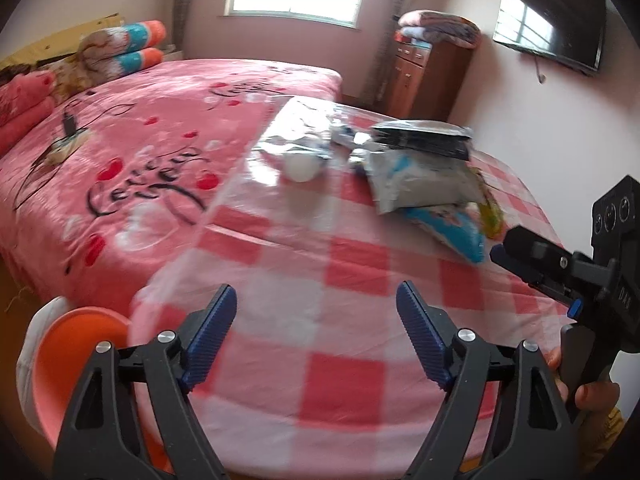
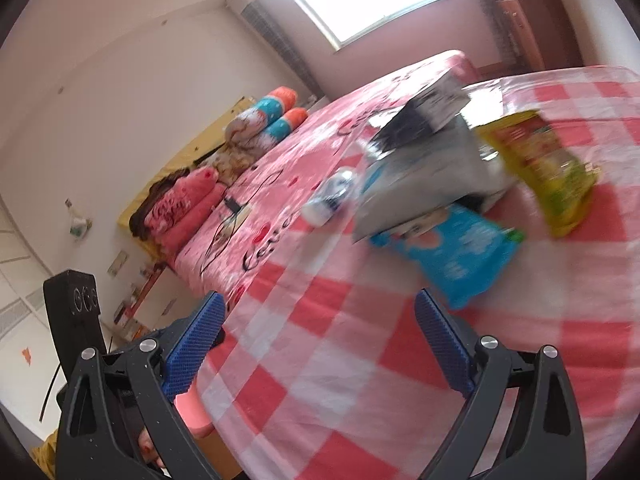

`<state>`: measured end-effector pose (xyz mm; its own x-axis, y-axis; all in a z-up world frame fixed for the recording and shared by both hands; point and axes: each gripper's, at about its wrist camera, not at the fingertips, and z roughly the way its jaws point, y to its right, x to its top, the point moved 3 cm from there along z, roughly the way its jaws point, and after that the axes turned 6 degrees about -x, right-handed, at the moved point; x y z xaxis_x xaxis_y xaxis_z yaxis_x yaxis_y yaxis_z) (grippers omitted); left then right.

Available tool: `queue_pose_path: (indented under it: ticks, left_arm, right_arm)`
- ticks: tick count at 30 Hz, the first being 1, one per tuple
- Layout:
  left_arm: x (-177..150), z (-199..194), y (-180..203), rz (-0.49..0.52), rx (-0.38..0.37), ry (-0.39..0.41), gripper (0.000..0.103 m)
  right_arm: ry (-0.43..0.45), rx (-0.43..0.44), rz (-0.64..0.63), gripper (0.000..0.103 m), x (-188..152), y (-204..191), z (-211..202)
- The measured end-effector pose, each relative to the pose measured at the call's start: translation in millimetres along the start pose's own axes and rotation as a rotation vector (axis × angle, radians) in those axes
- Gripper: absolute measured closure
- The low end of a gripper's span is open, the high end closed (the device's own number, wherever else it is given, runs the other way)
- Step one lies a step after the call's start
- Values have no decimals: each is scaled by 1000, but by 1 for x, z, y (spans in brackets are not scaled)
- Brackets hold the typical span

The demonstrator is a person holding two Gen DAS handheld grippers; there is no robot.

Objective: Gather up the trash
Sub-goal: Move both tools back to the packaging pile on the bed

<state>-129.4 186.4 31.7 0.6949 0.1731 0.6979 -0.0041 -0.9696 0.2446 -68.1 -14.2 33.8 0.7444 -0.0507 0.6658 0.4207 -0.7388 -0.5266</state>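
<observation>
Trash lies in a pile on the red-and-white checked tablecloth [image 1: 320,280]: a blue snack bag [image 1: 452,228] [image 2: 460,256], a silver-grey bag [image 1: 420,184] [image 2: 424,184] on top of it, a dark foil bag [image 1: 424,140] [image 2: 424,120], a yellow-green bag [image 2: 544,168] and a small white bottle [image 1: 302,166] [image 2: 324,204]. My left gripper [image 1: 316,316] is open and empty, over the near part of the cloth. My right gripper [image 2: 320,320] is open and empty, short of the blue bag; it also shows at the right of the left wrist view [image 1: 532,256].
An orange bin [image 1: 72,360] stands at the table's left edge, low down. A bed with a pink blanket [image 1: 140,140] lies beyond the table, with pillows at its head. A wooden cabinet [image 1: 424,76] and a wall TV [image 1: 552,24] are at the far right.
</observation>
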Motion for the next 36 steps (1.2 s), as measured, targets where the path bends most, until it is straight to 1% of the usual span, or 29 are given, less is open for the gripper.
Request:
queue_pose_path:
  ticks: [6, 9, 14, 16, 17, 19, 22, 25, 27, 31, 34, 36]
  left_arm:
    - [10, 25, 40, 53, -41, -22, 22]
    - [15, 40, 58, 57, -68, -35, 22]
    - [22, 68, 87, 34, -112, -73, 22]
    - [25, 82, 99, 20, -112, -94, 22]
    - [26, 87, 103, 6, -110, -101, 23]
    - [29, 100, 108, -37, -108, -118, 27]
    - [32, 117, 111, -106, -81, -142, 29]
    - [38, 126, 114, -159, -63, -117, 30]
    - [43, 133, 118, -159, -46, -115, 30]
    - [50, 149, 125, -167, 14, -116, 30]
    - [50, 158, 127, -140, 71, -117, 30]
    - [49, 159, 129, -118, 93, -113, 30]
  right_arm:
    - [47, -27, 80, 9, 15, 35, -23]
    - [72, -47, 120, 9, 23, 56, -34]
    - [120, -122, 142, 9, 33, 84, -54]
    - [137, -143, 145, 9, 36, 92, -61]
    - [146, -159, 143, 9, 37, 96, -64]
    - [155, -185, 138, 9, 39, 101, -68]
    - [165, -208, 135, 9, 40, 108, -73]
    - [164, -213, 133, 9, 42, 113, -74]
    - [162, -219, 126, 9, 42, 115, -74]
    - [156, -213, 118, 9, 43, 118, -73]
    - [147, -217, 114, 9, 41, 121, -72]
    - [128, -232, 114, 9, 39, 125, -67]
